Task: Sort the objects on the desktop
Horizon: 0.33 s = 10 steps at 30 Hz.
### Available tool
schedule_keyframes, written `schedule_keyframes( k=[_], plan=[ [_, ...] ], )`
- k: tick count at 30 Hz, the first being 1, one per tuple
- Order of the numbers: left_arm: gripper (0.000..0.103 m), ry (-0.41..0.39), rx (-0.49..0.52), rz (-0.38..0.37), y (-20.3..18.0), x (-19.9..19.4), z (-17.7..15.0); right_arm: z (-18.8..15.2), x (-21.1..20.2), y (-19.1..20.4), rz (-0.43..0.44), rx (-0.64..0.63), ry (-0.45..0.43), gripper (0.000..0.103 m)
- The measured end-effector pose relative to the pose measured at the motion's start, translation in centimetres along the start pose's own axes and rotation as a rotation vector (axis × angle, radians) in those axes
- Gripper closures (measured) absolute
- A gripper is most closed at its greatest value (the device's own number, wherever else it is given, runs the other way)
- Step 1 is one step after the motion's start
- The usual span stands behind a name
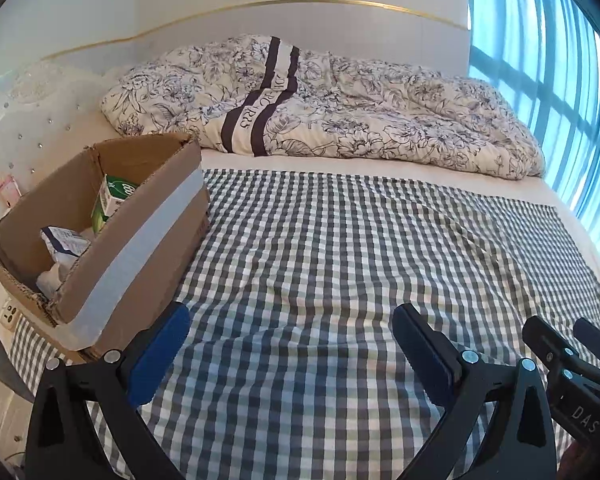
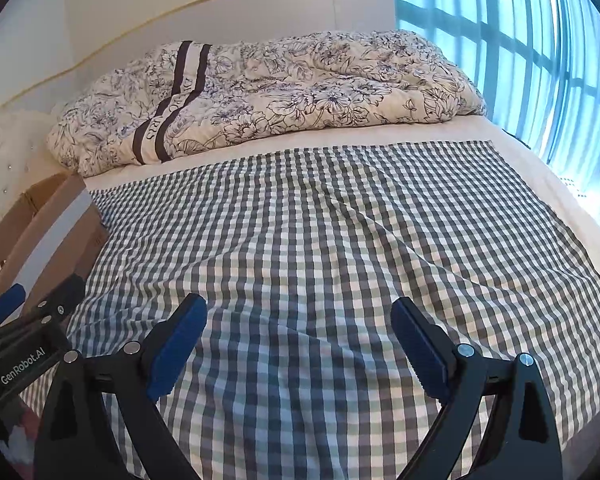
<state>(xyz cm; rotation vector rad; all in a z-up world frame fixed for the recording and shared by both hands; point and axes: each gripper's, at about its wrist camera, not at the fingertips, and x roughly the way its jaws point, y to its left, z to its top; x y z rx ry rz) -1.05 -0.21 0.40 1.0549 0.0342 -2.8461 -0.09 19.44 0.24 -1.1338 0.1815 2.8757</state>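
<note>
Bedroom, daylight through blue-tinted window (image 2: 520,60) at right. Bed covered by grey-and-white checked cloth (image 1: 340,260); rumpled floral quilt (image 1: 320,100) heaped along far edge, against white wall.

Cardboard box (image 1: 112,240) at left edge of bed, resting on checked cloth, open top, pale tape band along near wall. Long axis running from near-left to far-right in left wrist view. Inside: green-and-white carton (image 1: 110,200), upright and leaning slightly, long axis near vertical; blue-and-white packet (image 1: 62,240) lying lower down, tilted; something white beneath, too hidden to name.

Left gripper (image 1: 292,344) low over cloth, just right of box, fingers spread apart, nothing between. Right gripper (image 2: 300,344) alongside, well clear of box, likewise spread wide and empty.

No loose objects visible anywhere on checked cloth in either view. Judged: sorting at or near its end, items already in box. Next move, if any, calls for scanning beyond frame for leftovers; otherwise pulling both grippers back. Could not confirm whether anything lies outside view.
</note>
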Motion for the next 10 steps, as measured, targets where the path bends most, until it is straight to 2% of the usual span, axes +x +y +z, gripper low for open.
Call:
schedule_keyframes(
  k=[5, 8, 10],
  plan=[
    [0.000, -0.005, -0.011, -0.005, 0.4, -0.7, -0.2, -0.3, -0.6, 0.0, 0.006, -0.002, -0.006, 0.010],
    [0.000, 0.023, 0.008, 0.027, 0.3, -0.8, -0.4, -0.4, -0.9, 0.1, 0.013, -0.006, -0.007, 0.010],
    [0.000, 0.000, -0.022, 0.022, 0.6, -1.2, -0.4, -0.5, -1.1, 0.2, 0.013, -0.005, -0.009, 0.010]
  ],
)
